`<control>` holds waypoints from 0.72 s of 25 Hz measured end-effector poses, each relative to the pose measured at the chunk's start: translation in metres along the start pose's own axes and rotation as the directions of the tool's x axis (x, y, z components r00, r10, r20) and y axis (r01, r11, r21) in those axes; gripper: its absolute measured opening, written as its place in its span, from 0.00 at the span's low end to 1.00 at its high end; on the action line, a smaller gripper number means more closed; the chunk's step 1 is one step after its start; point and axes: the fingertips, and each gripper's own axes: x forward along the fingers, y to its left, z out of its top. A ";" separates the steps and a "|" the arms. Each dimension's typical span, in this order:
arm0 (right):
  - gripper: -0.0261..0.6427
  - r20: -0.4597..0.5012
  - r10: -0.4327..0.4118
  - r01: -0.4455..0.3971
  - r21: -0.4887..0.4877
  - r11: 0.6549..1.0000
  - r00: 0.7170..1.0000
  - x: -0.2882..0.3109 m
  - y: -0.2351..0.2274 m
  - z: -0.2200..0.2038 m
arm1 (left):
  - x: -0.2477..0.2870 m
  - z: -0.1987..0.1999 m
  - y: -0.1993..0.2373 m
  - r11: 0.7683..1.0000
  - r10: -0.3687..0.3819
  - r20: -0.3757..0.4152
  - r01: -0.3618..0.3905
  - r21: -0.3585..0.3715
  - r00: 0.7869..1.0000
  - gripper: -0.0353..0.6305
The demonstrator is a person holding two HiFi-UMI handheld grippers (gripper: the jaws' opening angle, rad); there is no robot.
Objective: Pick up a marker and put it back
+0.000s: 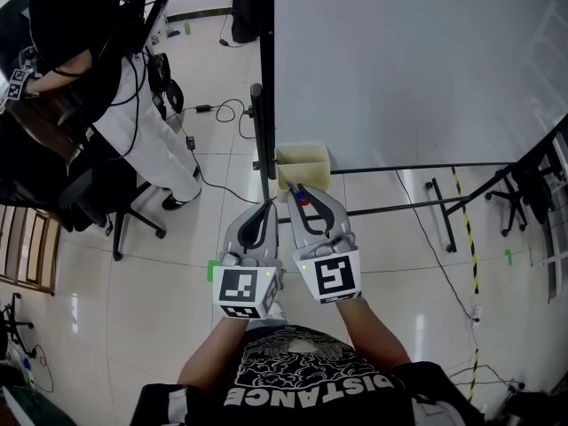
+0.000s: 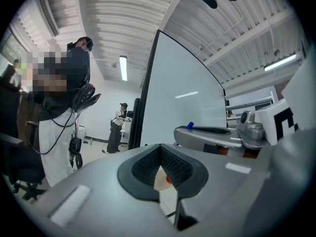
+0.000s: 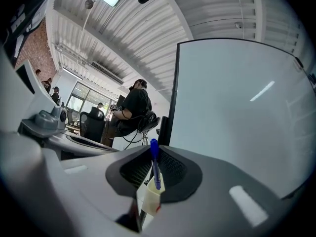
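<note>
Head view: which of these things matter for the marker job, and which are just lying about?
Part of the job:
- blue marker, gripped upright in the right gripper
- beige box just ahead of it, probably the marker's home

Just lying about:
- left gripper, shut and empty
- whiteboard
- office chair
- floor cables
- seated person

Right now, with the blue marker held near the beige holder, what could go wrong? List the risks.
1. The right gripper pinches the slim blue marker at one narrow spot, so it may pivot or slip.
2. The beige holder has a small opening at the whiteboard's edge, so a miss would likely drop the marker.
3. The shut left gripper sits close beside the right one, and they might bump.
</note>
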 end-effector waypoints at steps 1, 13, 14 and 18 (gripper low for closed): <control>0.10 -0.006 0.001 -0.001 0.003 1.000 1.000 0.003 0.000 -0.003 | 0.001 0.000 0.002 1.000 0.001 -0.001 -0.001 0.000 1.000 0.06; 0.10 -0.071 0.015 -0.013 0.027 1.000 0.997 0.026 0.003 -0.040 | 0.011 -0.003 0.018 1.000 0.015 -0.017 -0.015 -0.008 1.000 0.06; 0.10 -0.075 0.016 -0.014 0.032 0.999 0.997 0.027 0.003 -0.042 | 0.011 -0.004 0.018 1.000 0.016 -0.018 -0.016 -0.007 1.000 0.06; 0.10 -0.092 0.018 -0.015 0.037 0.999 0.996 0.032 0.005 -0.053 | 0.011 -0.006 0.023 1.000 0.022 -0.017 -0.022 -0.001 1.000 0.06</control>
